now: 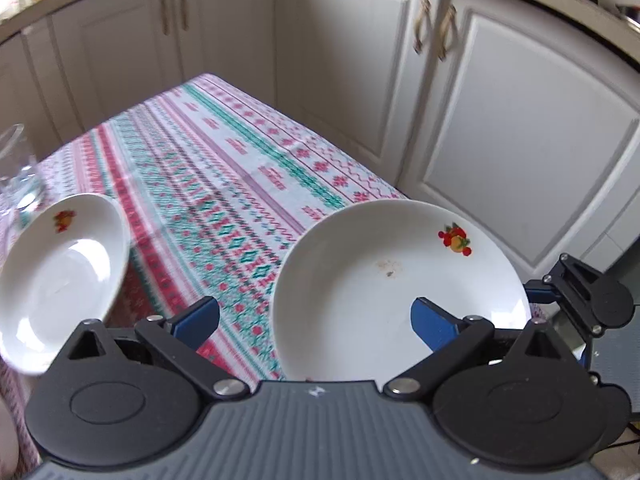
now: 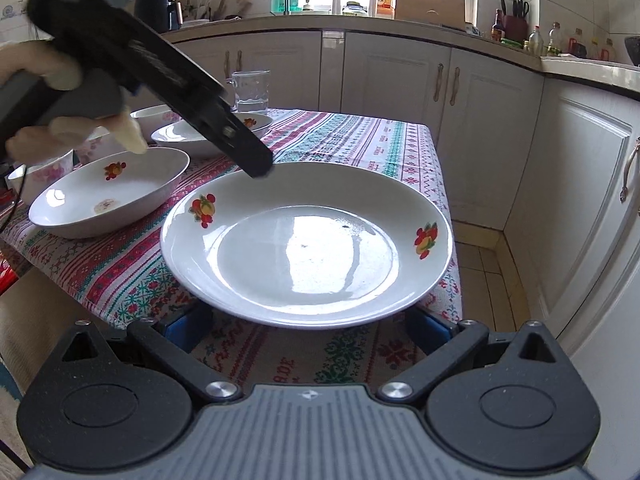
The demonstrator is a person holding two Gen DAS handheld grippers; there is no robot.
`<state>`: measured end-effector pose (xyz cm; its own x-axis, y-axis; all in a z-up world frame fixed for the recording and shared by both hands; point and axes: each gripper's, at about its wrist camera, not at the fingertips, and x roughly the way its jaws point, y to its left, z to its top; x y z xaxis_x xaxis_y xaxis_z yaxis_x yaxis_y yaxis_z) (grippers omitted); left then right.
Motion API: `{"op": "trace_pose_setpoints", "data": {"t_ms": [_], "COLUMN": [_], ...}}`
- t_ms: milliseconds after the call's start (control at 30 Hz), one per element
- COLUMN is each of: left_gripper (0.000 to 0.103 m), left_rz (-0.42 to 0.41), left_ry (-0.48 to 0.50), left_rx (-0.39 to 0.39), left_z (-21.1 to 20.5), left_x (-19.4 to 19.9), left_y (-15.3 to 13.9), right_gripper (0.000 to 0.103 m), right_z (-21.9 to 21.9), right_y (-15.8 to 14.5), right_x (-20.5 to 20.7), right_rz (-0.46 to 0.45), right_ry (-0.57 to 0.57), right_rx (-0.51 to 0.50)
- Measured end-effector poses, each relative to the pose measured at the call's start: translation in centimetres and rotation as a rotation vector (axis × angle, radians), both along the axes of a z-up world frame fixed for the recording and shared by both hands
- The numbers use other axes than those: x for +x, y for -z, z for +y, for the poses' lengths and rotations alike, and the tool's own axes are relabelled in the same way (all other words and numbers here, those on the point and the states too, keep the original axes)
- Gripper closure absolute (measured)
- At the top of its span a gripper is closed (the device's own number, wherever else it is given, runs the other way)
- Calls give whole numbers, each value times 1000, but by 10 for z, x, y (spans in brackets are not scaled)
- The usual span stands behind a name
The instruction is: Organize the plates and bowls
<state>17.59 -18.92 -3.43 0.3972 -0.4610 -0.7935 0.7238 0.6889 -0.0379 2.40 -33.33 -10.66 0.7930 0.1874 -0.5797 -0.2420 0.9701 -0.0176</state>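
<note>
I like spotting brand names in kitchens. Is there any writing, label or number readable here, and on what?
Tablecloth: woven characters near the front edge, upside down, not surely readable.
Orange-labelled bottle by the window: print too small to read.
Plate and bowl: fruit pictures only, no words.

plate (image 2: 306,248): glossy white ceramic | tablecloth (image 1: 224,184): woven patterned cloth | tumbler (image 2: 251,92): clear glass | cabinets (image 2: 400,76): matt white

The wide white fruit-printed plate (image 2: 308,240) sits at centre; the black left gripper (image 2: 256,166), perhaps touching, meets its eleven o'clock rim.
</note>
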Motion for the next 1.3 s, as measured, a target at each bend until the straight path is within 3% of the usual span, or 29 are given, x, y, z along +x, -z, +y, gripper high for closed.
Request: {"op": "trace_pose_setpoints", "data": {"t_ms": [267, 600, 1300], "left_gripper": [10, 30, 32], "left_rz": [90, 160, 189], "left_ry": [67, 122, 198], "left_rx": [49, 86, 134], "left_z": [-23, -38, -48], "left_x": [24, 46, 51], "left_y": [18, 24, 27], "right_gripper": [0, 0, 0], "right_z": [-4, -9, -12], "right_y": [2, 6, 5], "right_x": [0, -3, 2], "right_rz": [-15, -53, -58], "right_ry": [-17, -53, -91], "right_rx": [6, 20, 26]}}
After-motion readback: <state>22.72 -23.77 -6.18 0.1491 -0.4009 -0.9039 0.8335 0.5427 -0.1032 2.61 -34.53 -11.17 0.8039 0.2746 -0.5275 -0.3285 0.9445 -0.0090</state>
